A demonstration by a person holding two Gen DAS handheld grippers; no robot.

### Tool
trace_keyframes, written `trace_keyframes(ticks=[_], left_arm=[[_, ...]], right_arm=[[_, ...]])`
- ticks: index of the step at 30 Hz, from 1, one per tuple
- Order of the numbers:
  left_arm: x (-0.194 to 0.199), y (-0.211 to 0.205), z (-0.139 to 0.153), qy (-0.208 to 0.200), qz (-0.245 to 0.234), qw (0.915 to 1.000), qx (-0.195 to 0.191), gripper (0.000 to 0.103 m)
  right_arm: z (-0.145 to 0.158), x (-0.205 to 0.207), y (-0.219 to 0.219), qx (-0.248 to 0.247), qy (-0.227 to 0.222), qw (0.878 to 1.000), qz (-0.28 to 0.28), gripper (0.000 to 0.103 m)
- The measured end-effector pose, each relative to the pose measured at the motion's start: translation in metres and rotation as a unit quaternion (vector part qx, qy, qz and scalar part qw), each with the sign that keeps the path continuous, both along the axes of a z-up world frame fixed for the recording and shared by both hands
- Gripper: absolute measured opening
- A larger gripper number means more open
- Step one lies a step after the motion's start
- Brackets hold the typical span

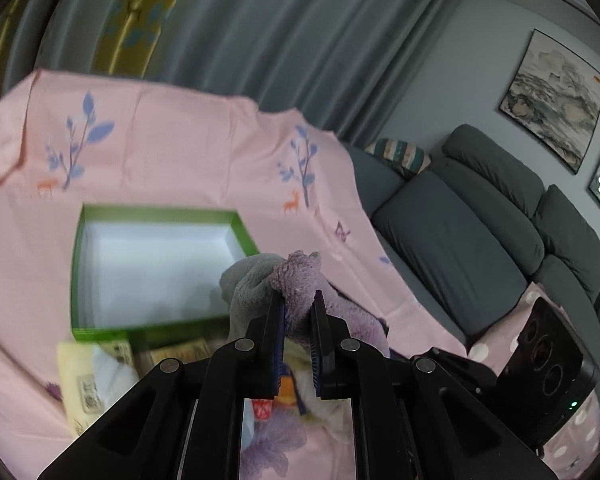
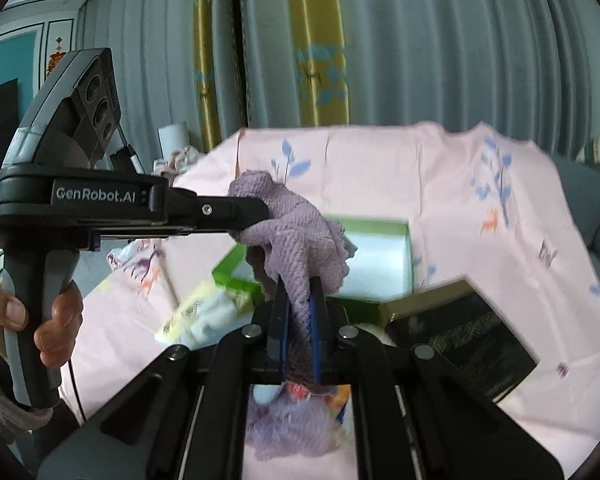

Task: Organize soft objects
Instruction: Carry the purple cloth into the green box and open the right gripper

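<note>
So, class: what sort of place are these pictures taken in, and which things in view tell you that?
Most likely a home living room: a grey sofa with a striped cushion, framed paintings on the wall, and long curtains behind.

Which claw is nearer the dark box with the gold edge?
Right. The right claw, shut on the purple towel, sits just left of the dark box. The left claw grips the same towel farther left and higher, beyond the right one from the box.

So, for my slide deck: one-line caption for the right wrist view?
Both grippers, right gripper and left gripper, pinch a purple towel above a green box.
</note>
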State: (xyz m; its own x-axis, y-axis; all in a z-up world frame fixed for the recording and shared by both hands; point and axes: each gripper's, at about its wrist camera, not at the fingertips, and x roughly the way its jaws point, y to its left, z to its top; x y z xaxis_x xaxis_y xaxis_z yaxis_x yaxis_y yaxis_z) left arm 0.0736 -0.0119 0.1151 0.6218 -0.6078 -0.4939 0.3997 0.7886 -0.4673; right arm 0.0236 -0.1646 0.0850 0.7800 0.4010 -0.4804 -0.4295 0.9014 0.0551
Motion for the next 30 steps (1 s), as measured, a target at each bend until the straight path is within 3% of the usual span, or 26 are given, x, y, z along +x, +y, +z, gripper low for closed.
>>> trace_keyframes(ticks=[6, 11, 16, 18, 19, 21, 22, 23, 25, 30], left_arm=[[0.021, 0.004, 0.022, -0.028, 0.028, 0.9988, 0.028, 0.01], [0.06, 0.01, 0.008, -0.011, 0.055, 0.9975, 0.043, 0.01], [0.103, 0.017, -0.026, 0.038, 0.085, 0.9939, 0.059, 0.01], [0.122, 0.019, -0.046, 0.067, 0.103, 0.9888, 0.085, 0.01], [0.132, 0.019, -0.058, 0.083, 0.11, 0.9855, 0.099, 0.012], [0.146, 0.022, -0.077, 0.113, 0.122, 0.9788, 0.12, 0.019], [0.149, 0.023, -0.082, 0.122, 0.126, 0.9763, 0.127, 0.034], [0.152, 0.024, -0.089, 0.133, 0.129, 0.9738, 0.132, 0.06], [0.153, 0.03, -0.098, 0.14, 0.14, 0.9706, 0.137, 0.095], [0.139, 0.037, -0.096, 0.129, 0.145, 0.9711, 0.139, 0.099]], right_arm=[[0.024, 0.029, 0.014, 0.002, -0.03, 0.999, 0.011, 0.008], [0.013, 0.068, 0.031, -0.004, -0.018, 1.0, 0.016, 0.008], [-0.017, 0.117, 0.041, -0.007, 0.04, 0.999, 0.008, 0.011], [-0.035, 0.139, 0.046, -0.018, 0.075, 0.997, 0.005, 0.011], [-0.043, 0.148, 0.049, -0.028, 0.091, 0.995, 0.0, 0.017], [-0.061, 0.163, 0.054, -0.058, 0.122, 0.991, -0.014, 0.04], [-0.066, 0.166, 0.055, -0.066, 0.126, 0.99, -0.018, 0.055], [-0.067, 0.167, 0.053, -0.066, 0.125, 0.99, -0.019, 0.062], [-0.069, 0.167, 0.05, -0.06, 0.128, 0.99, -0.019, 0.064], [-0.067, 0.152, 0.035, -0.04, 0.134, 0.99, -0.024, 0.074]])
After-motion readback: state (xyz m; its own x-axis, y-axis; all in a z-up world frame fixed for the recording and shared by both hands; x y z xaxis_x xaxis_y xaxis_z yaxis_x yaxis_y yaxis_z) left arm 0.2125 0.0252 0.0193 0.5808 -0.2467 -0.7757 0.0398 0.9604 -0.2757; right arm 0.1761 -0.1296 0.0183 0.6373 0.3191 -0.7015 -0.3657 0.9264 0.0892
